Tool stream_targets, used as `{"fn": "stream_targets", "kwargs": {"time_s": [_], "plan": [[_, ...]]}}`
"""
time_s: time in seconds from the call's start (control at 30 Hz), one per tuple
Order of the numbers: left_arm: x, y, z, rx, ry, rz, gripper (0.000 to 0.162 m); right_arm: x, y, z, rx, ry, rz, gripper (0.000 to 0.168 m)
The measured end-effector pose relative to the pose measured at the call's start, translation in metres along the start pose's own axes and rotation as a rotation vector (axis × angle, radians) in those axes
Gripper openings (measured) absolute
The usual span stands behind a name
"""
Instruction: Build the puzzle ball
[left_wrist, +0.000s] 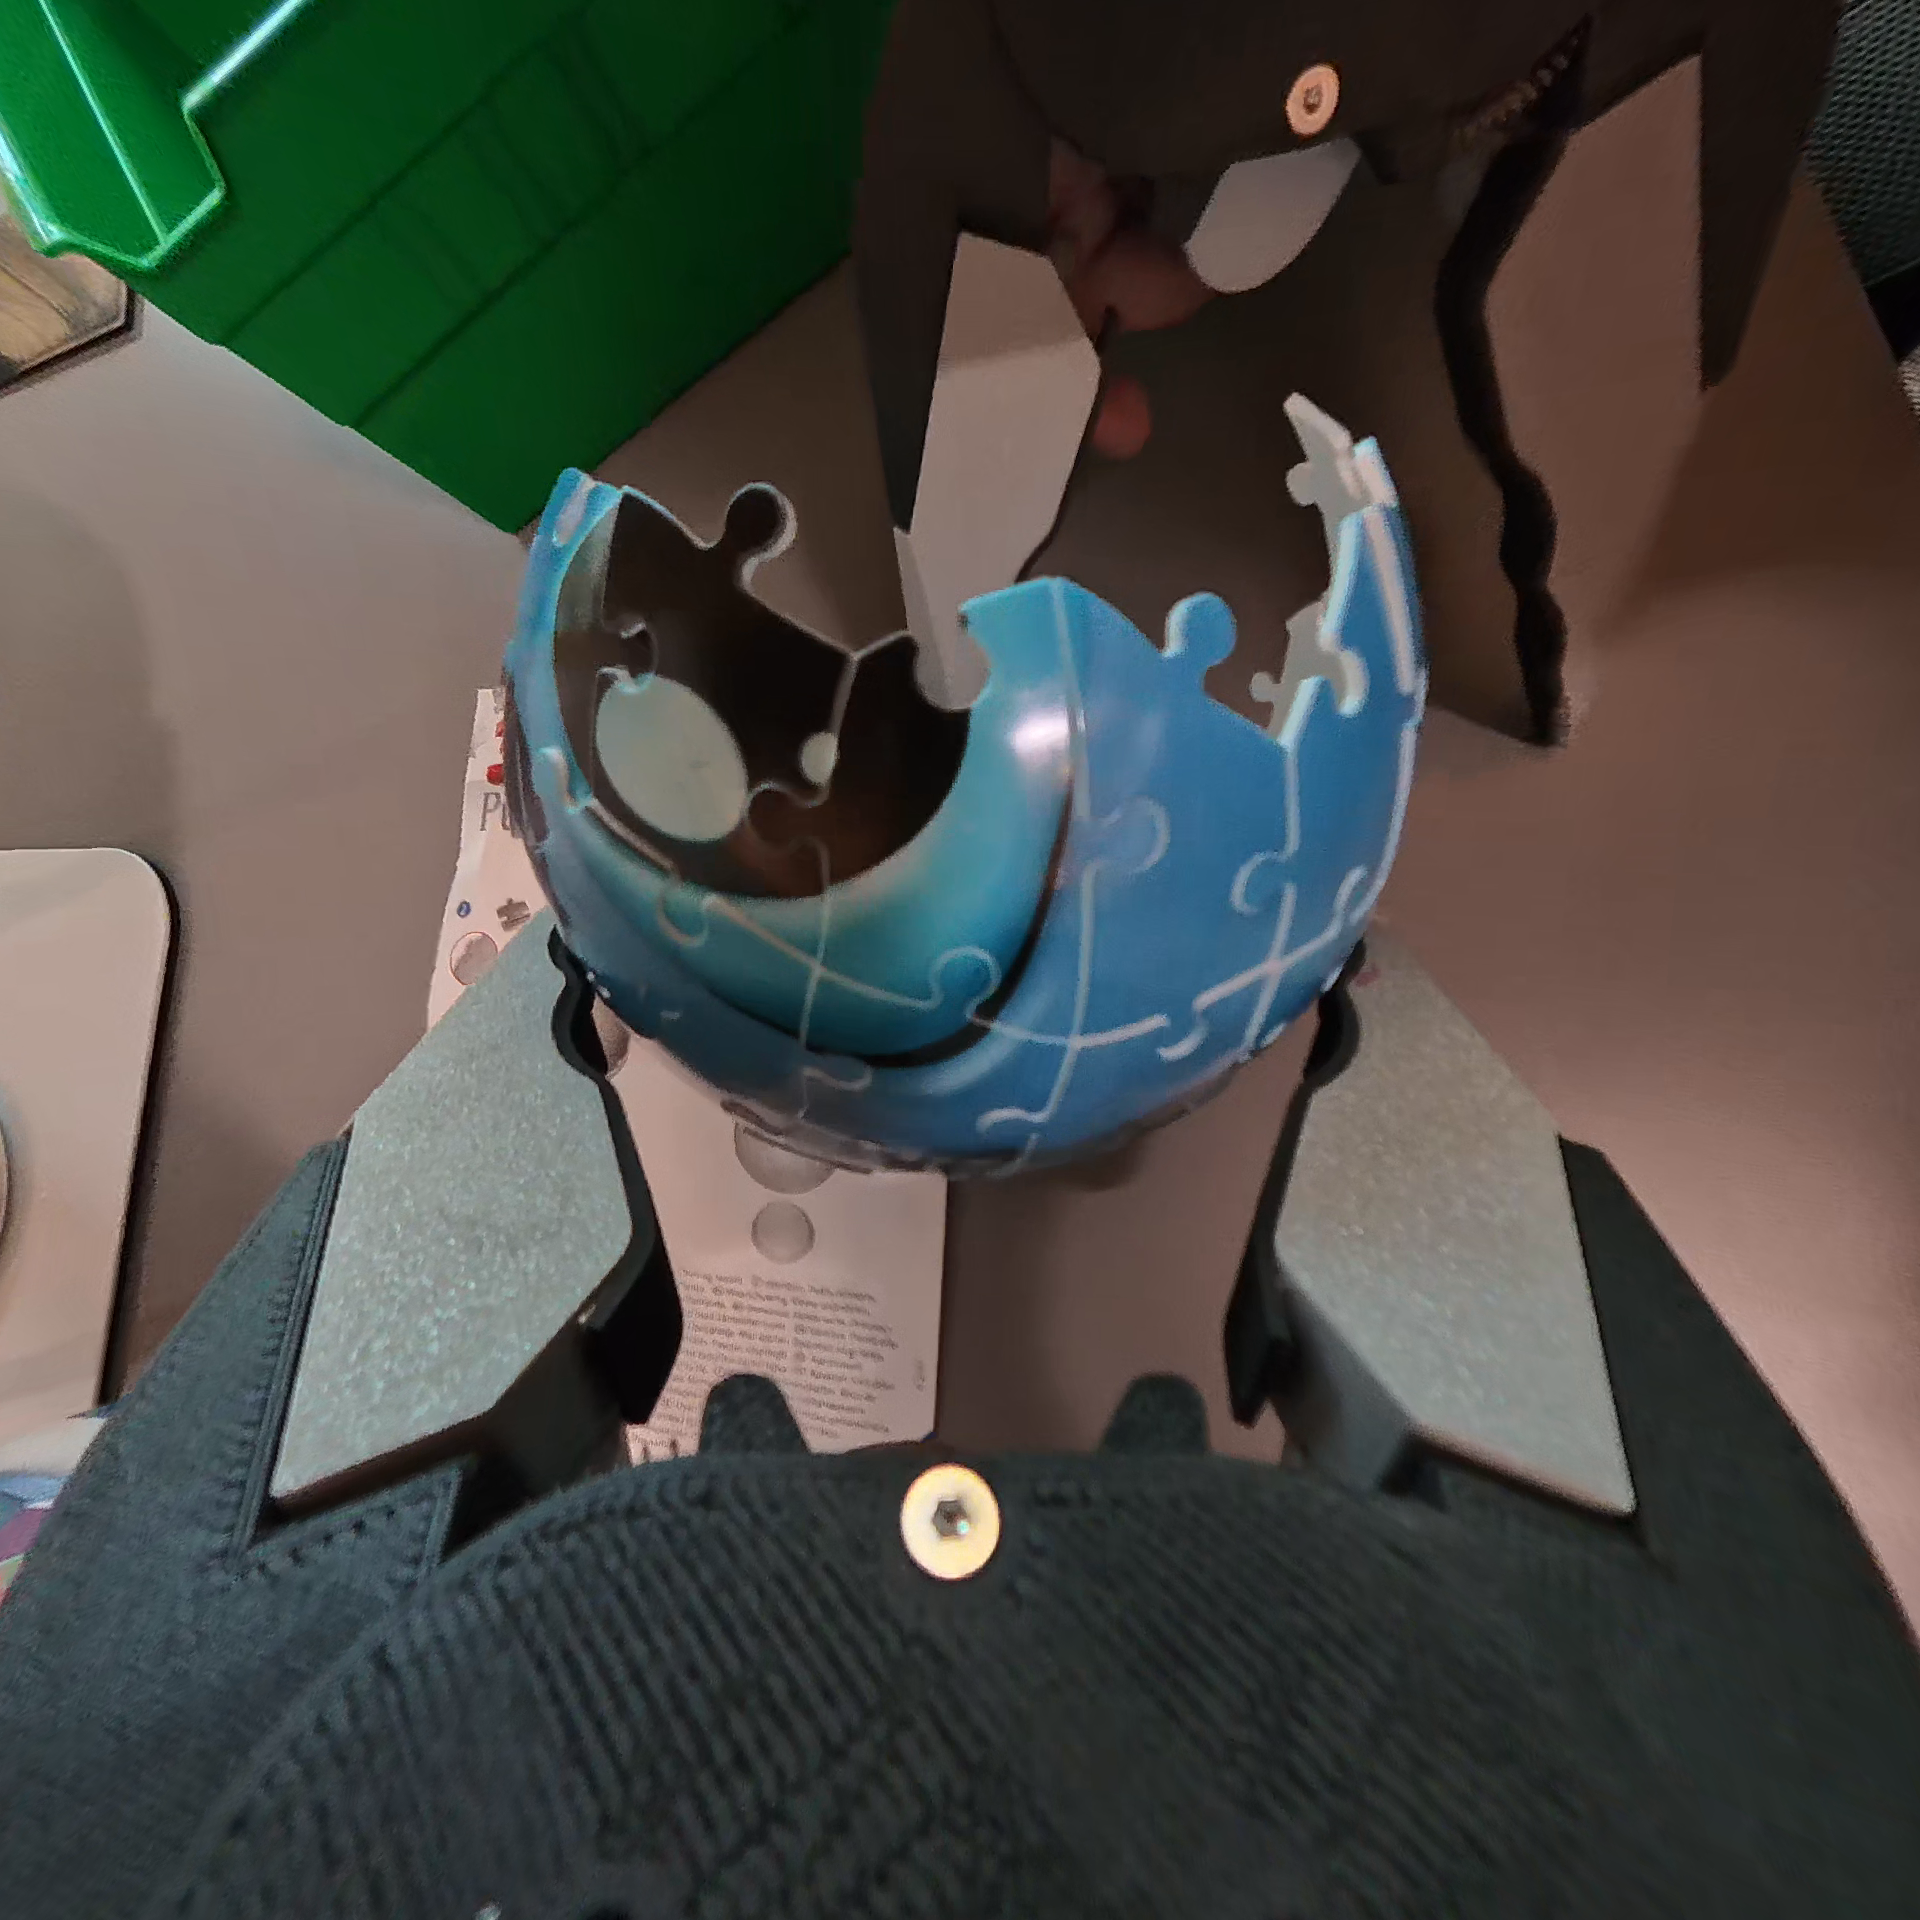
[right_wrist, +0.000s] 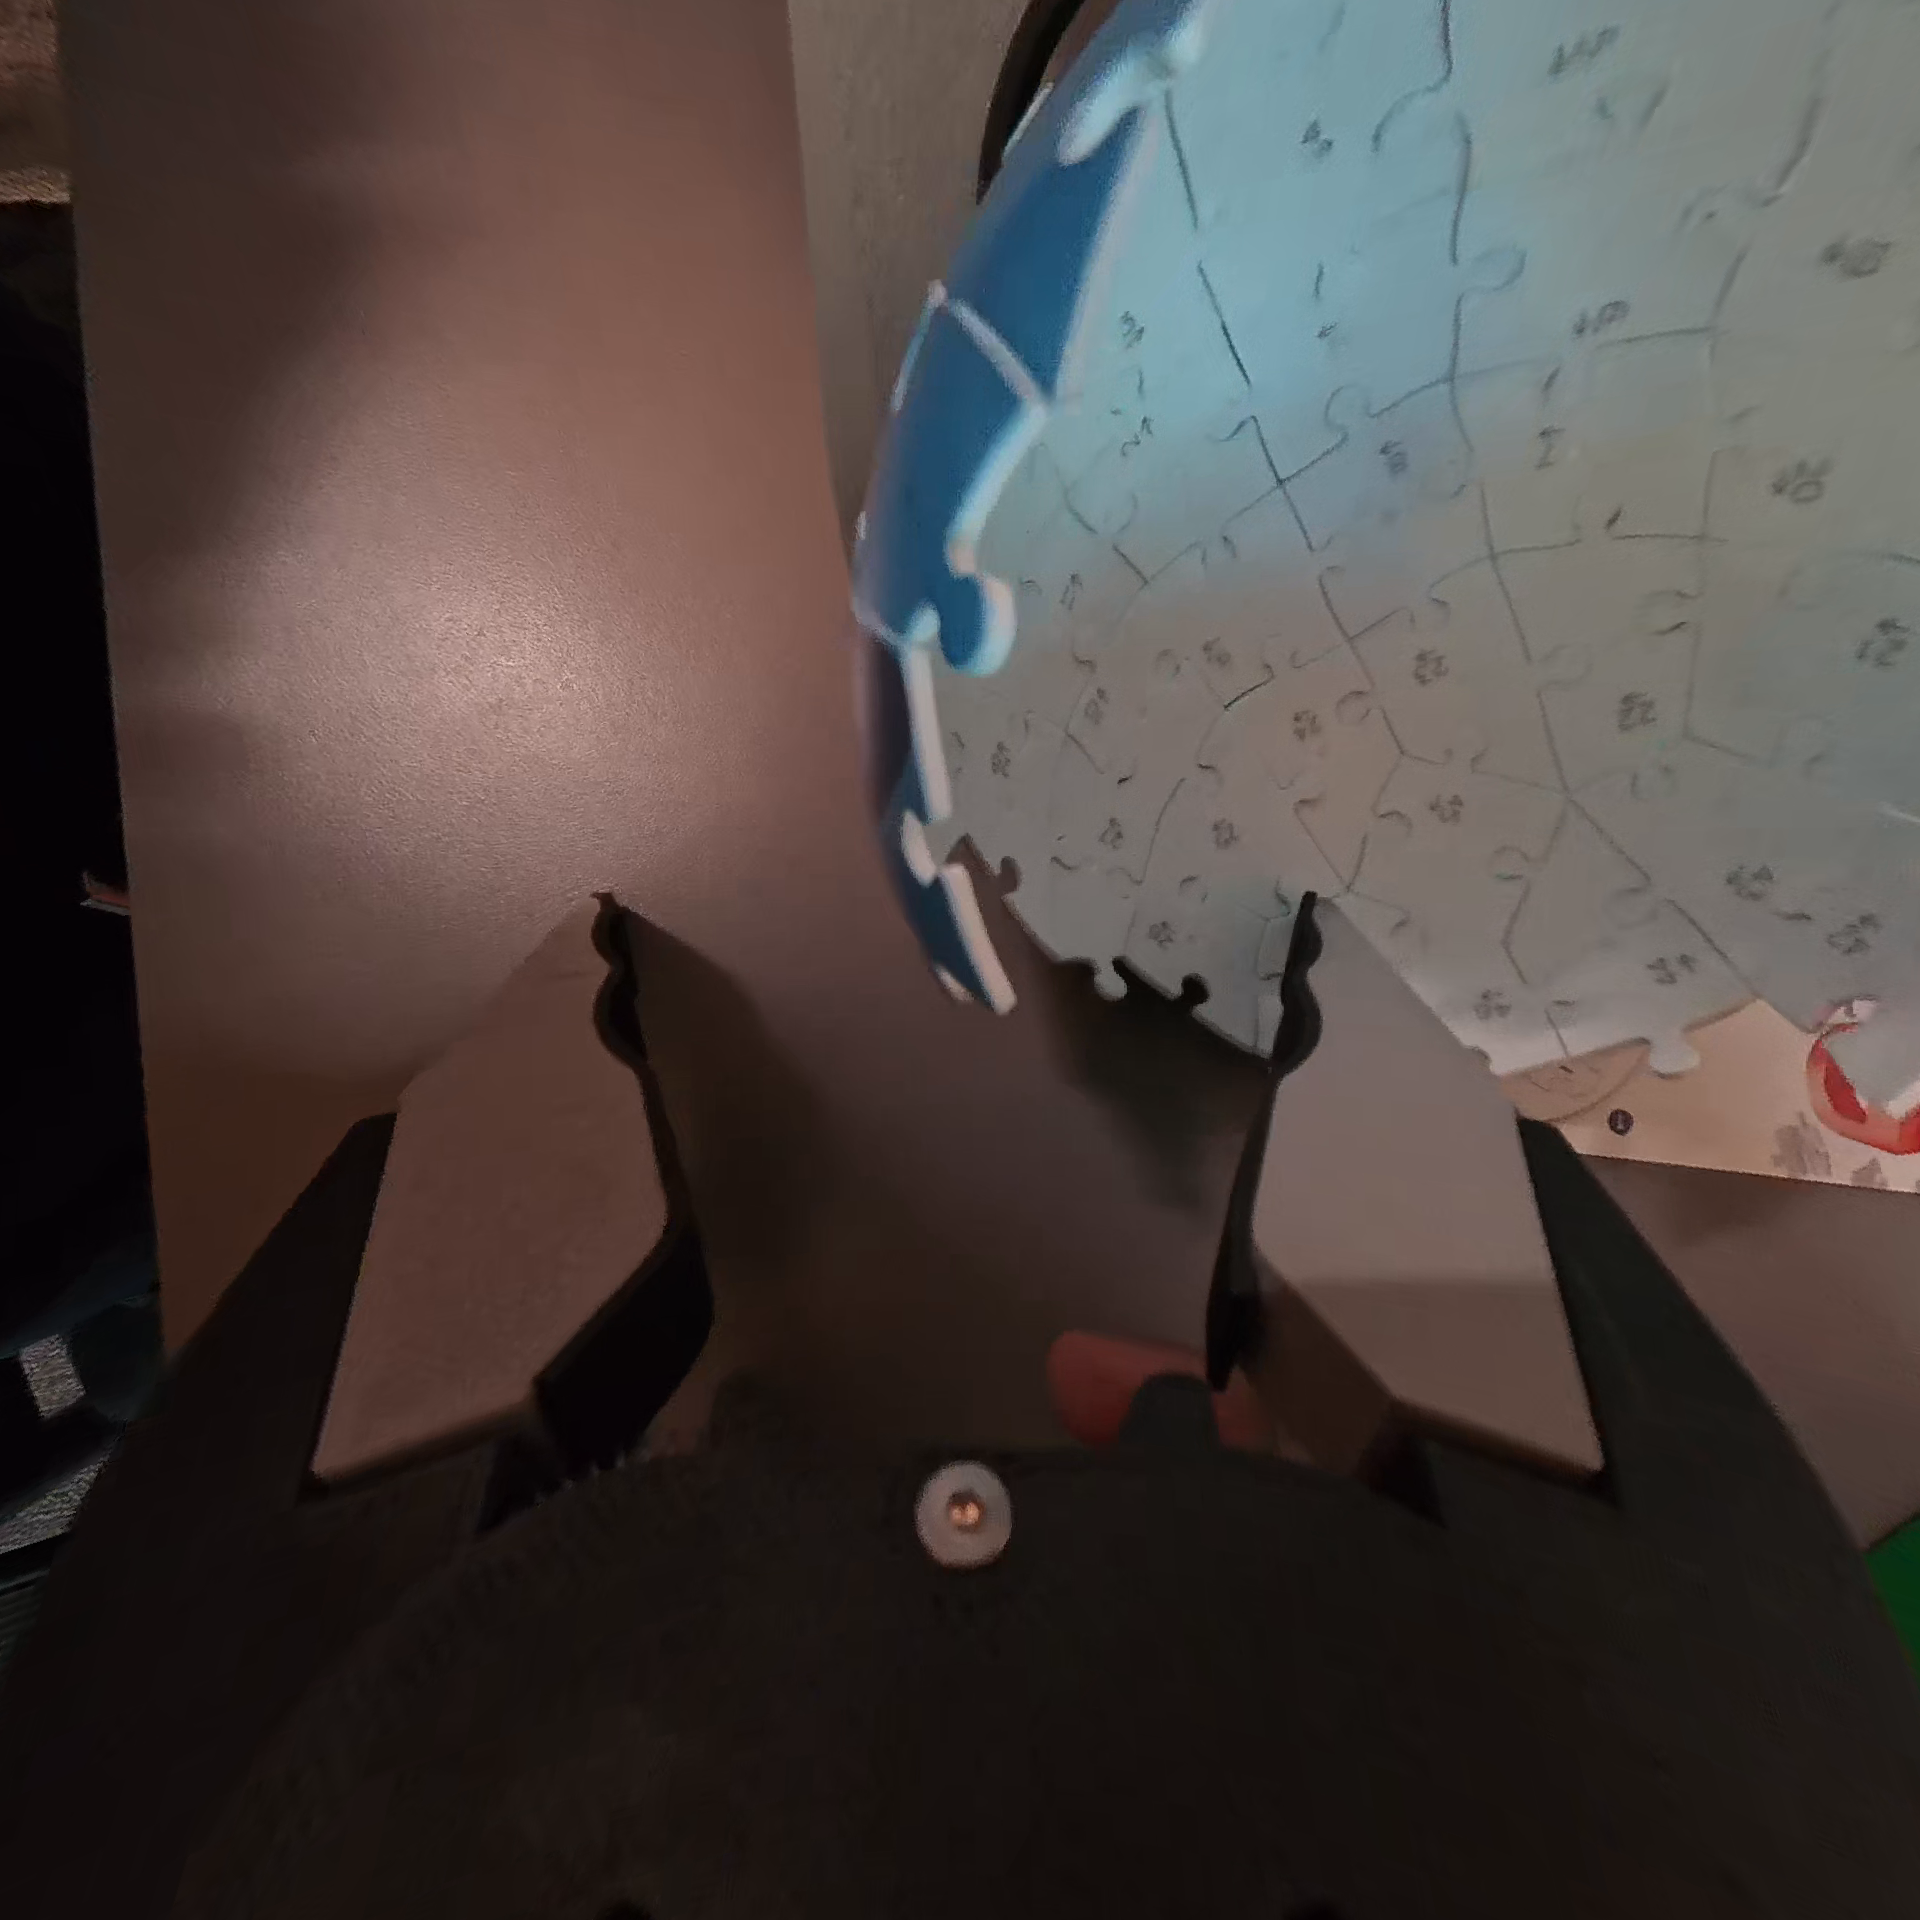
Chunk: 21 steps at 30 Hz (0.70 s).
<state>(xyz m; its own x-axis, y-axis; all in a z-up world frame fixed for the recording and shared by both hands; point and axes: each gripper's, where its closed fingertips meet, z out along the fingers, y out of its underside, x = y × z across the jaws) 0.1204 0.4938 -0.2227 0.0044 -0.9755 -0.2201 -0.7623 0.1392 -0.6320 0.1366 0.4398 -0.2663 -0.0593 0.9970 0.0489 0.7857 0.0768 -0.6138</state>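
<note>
The partly built blue puzzle ball (left_wrist: 1143, 883) is an open shell with a jagged rim. A loose curved blue section with a dark inner face (left_wrist: 883, 914) sits nested in its opening. My left gripper (left_wrist: 956, 1003) is shut on the ball's lower sides and holds it above the table. My right gripper (left_wrist: 1236, 675) comes in from the far side, open: one finger reaches inside the shell, the other stays outside past the rim. In the right wrist view the right gripper (right_wrist: 956, 914) is open and empty, with the ball's pale numbered inside (right_wrist: 1455, 520) close at the upper right.
A green plastic crate (left_wrist: 416, 208) stands at the back left. A printed instruction sheet (left_wrist: 810, 1330) lies on the grey table (left_wrist: 260, 675) under the ball, and also shows in the right wrist view (right_wrist: 1662, 1101). A pale rounded board (left_wrist: 73, 1039) lies at the left edge.
</note>
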Motion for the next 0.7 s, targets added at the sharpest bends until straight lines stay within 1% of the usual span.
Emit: {"fn": "stream_targets", "kwargs": {"time_s": [0.17,0.5,0.7], "plan": [[-0.0009,-0.0030,0.0014,0.004,0.012,-0.001,0.136,-0.0007,0.0003,0.0007,0.019,-0.003,0.013,0.126],[-0.0015,-0.0095,0.0037,0.014,0.033,-0.004,0.135,-0.0019,0.0024,0.0003,0.012,-0.034,0.000,0.126],[-0.0019,-0.0101,0.0040,0.019,0.038,-0.011,0.135,0.0019,0.0020,-0.0008,0.039,-0.031,0.007,0.119]]}}
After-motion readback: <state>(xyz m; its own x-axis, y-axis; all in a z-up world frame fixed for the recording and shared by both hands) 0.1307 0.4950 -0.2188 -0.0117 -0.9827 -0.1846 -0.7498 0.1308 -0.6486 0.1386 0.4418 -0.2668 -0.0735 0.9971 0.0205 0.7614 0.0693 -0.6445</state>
